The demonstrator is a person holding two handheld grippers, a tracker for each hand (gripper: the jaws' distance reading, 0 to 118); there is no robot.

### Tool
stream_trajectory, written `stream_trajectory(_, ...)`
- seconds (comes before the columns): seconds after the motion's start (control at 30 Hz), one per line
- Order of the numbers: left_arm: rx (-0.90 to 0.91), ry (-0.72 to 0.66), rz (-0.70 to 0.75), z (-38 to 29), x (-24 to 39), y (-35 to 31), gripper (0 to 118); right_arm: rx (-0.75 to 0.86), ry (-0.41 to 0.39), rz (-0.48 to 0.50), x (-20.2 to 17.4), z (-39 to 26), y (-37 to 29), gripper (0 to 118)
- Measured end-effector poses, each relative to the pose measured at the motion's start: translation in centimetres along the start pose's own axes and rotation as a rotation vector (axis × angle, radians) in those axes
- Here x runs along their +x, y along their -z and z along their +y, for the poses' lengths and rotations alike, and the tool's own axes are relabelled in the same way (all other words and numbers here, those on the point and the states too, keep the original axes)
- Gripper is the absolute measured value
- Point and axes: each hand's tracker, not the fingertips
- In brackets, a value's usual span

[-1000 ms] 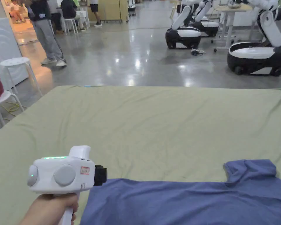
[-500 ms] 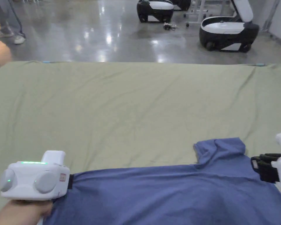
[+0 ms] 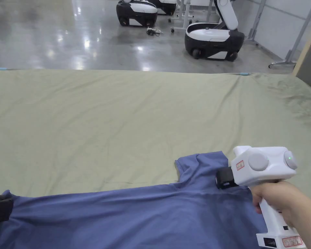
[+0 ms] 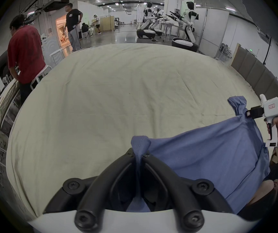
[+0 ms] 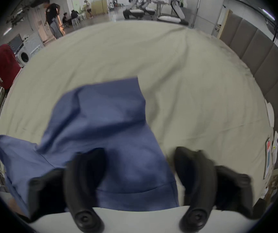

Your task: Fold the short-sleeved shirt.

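**Two grippers, one shirt: a corner pinned while the other side waited**

Two grippers worked the blue shirt [image 3: 135,214], which lay spread across the near edge of the olive-green sheet [image 3: 145,123]. The left gripper [image 4: 139,154] was clamped on a bunched corner of the fabric, a tuft poking out just beyond its tips; that pinch probably served to anchor one end so the cloth could be drawn taut and flat. Away to that gripper's right, the body of the shirt ran toward the right gripper [image 5: 139,159], whose jaws stood apart, with cloth showing between them and the sleeve [image 5: 108,105] spreading out just ahead. In the head view the right gripper's black tip [image 3: 225,177] sat against the fabric at the base of the sleeve, beside the shoulder. Nothing was yet gripped there. Judging from the placing, it was lined up to take the shoulder, so both ends could be lifted together for the first fold.
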Motion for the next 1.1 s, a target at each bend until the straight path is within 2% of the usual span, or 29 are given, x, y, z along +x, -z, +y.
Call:
stream_trajectory(0.03, -0.006, -0.007, -0.003, 0.0, 0.3, -0.3, 1, -0.041, 0.033, 0.044, 0.1, -0.3, 0.2, 64)
stream_trajectory(0.07, -0.013, -0.020, -0.008, -0.3, 0.2, -0.3, 1, 0.020, 0.060, 0.030, 0.0, -0.6, -0.6, 46)
stream_trajectory(0.1, -0.018, -0.024, -0.010, -0.4, 0.2, -0.4, 1, 0.001, 0.033, 0.044, -0.2, -0.5, -0.7, 20)
stream_trajectory(0.13, -0.022, -0.023, -0.010, -0.6, 0.3, -0.4, 1, -0.005, 0.010, 0.035, -0.3, -0.6, -1.0, 0)
stream_trajectory(0.17, -0.028, -0.018, -0.013, -0.5, 0.6, -0.6, 1, -0.001, -0.008, 0.038, -0.2, -0.6, -1.4, 0)
stream_trajectory(0.23, -0.030, -0.011, -0.012, -0.7, 0.9, -1.0, 1, 0.068, 0.010, 0.029, -0.6, -1.5, -3.9, 0)
stream_trajectory(0.33, -0.012, -0.021, -0.031, -0.7, 1.8, -3.2, 1, 0.131, 0.061, 0.103, 0.2, -2.2, -6.8, 0)
stream_trajectory(0.5, 0.022, -0.038, -0.071, -0.9, 0.0, -6.7, 1, 0.208, -0.034, 0.115, 0.4, -4.9, -14.3, 0)
stream_trajectory(0.67, 0.047, -0.015, -0.120, -3.7, -1.5, -11.8, 1, 0.274, -0.113, 0.134, 1.5, -10.6, -21.7, 0)
stream_trajectory(0.77, 0.016, -0.005, -0.142, -6.5, -2.2, -13.7, 1, 0.260, -0.140, 0.149, 1.2, -14.9, -24.8, 0)
stream_trajectory(0.87, -0.026, -0.005, -0.154, -9.5, -3.1, -14.1, 1, 0.211, -0.196, 0.122, 0.9, -19.1, -25.0, 0)
stream_trajectory(1.03, -0.103, 0.002, -0.156, -14.1, -3.1, -13.6, 1, 0.154, -0.185, 0.111, 1.5, -23.8, -22.8, 0)
stream_trajectory(1.1, -0.118, 0.017, -0.148, -15.6, -3.0, -13.1, 1, 0.127, -0.225, 0.054, 1.1, -25.5, -21.8, 0)
